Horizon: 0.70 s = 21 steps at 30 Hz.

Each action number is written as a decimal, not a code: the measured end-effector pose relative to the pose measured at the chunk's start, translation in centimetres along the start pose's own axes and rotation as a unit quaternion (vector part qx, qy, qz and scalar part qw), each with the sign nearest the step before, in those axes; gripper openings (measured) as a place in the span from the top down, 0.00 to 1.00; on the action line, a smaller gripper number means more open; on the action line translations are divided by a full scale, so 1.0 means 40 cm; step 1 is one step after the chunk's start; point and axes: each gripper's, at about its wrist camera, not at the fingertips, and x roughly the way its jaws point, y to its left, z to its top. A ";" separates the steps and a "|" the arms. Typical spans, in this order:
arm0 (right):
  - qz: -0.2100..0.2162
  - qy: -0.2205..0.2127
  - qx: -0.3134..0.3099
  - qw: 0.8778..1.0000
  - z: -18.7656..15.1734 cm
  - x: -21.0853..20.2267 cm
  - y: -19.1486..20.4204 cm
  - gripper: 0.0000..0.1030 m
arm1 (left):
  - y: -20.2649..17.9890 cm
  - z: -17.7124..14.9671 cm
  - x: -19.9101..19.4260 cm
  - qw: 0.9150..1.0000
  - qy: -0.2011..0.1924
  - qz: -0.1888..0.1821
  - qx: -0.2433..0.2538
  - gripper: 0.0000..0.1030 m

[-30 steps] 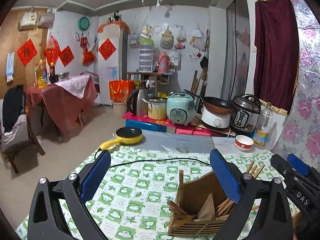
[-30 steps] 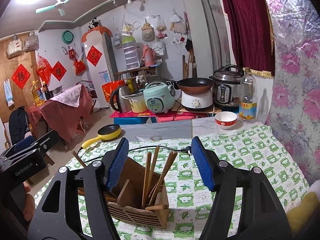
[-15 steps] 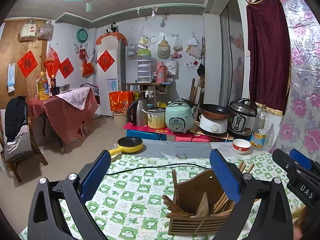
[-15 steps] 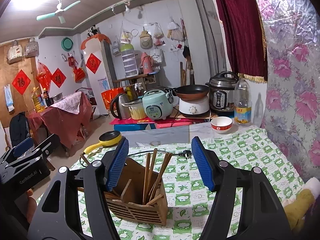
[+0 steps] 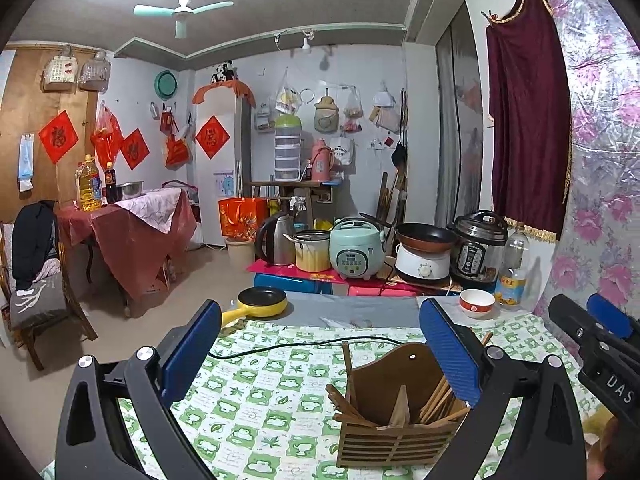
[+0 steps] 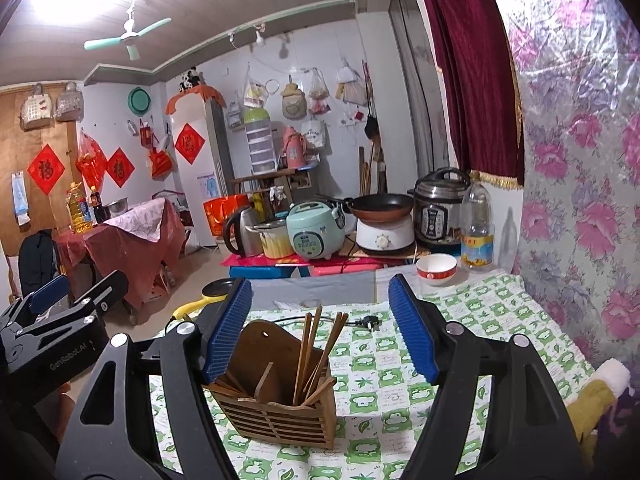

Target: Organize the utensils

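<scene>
Wooden holder (image 6: 276, 396) of chopsticks (image 6: 316, 348) on checked cloth (image 6: 384, 364); right tool (image 6: 320, 328) just widening – nothing gripped, left tool (image 5: 320, 360) agape, empty

My counter (image 6: 472, 320) wears a green-and-white checked cloth. On it stand a wooden utensil holder (image 6: 276, 404) (chopsticks upright inside), a black power cord (image 5: 304, 346), and a red-and-white bowl (image 6: 436, 270).
</scene>
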 end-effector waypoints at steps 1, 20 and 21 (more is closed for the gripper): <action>-0.004 -0.006 -0.003 1.000 0.001 -0.007 0.004 0.29 | -0.002 -0.001 -0.007 1.000 -0.003 0.002 0.002 0.06; -0.070 -0.011 -0.048 0.996 -0.226 -0.068 0.018 0.11 | 0.112 -0.244 -0.029 0.999 0.036 0.034 -0.013 0.06; -0.070 0.003 -0.052 0.996 -0.241 -0.060 0.017 0.10 | 0.111 -0.253 -0.028 0.998 0.037 0.041 -0.006 0.06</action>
